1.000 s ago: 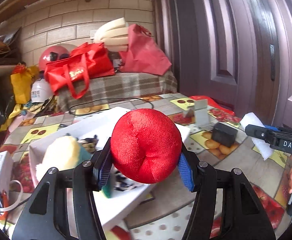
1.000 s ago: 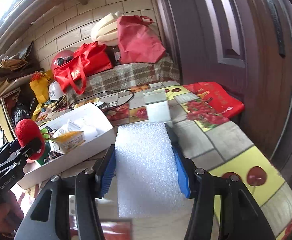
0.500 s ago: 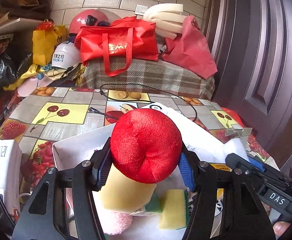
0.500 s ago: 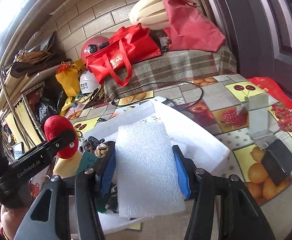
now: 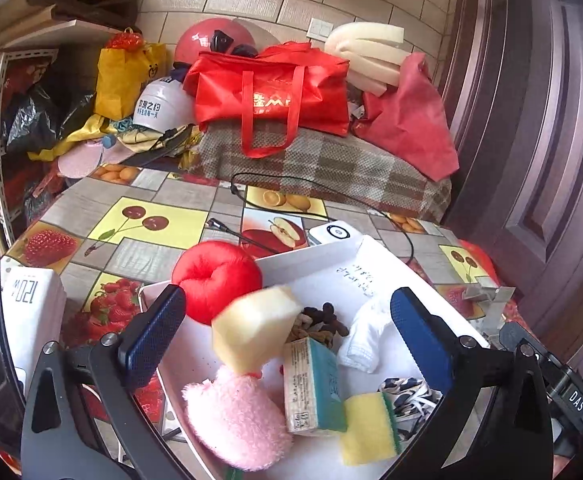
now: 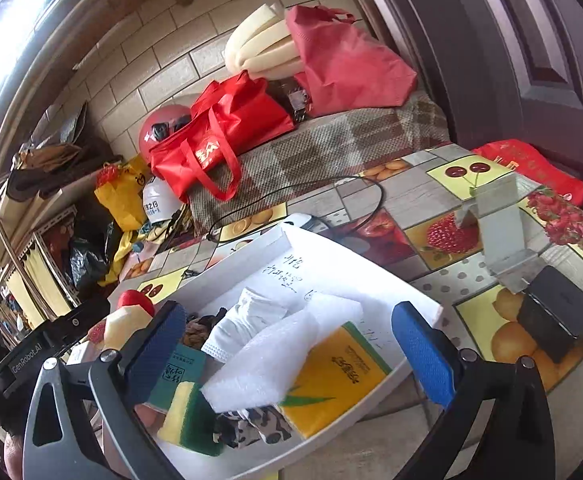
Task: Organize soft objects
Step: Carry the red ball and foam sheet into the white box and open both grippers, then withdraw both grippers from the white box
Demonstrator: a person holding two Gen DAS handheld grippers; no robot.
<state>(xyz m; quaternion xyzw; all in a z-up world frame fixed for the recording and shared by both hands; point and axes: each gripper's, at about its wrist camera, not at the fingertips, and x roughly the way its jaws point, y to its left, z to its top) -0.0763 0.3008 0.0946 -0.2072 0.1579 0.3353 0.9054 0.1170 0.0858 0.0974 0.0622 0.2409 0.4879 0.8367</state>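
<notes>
Both my grippers, left (image 5: 287, 332) and right (image 6: 287, 344), stand released, holding nothing. The white foam sheet (image 6: 275, 360) lies across the tray's contents; the red plush ball (image 5: 215, 280) rests at the white cardboard tray's (image 6: 371, 276) far corner. I'd withdraw straight back, avoiding snags.

Red on the plush ball (image 5: 216, 285), pale yellow on the foam block (image 5: 253, 330), fluffy pink on the pad (image 5: 237, 416), all inside a white tray (image 5: 311, 260). White on the foam sheet (image 6: 279, 354); yellow over green on the sponge (image 6: 189, 420). Fruit-printed squares across the surface (image 5: 139, 216); blue pads (image 5: 151, 332) on each hand-held gripper.
</notes>
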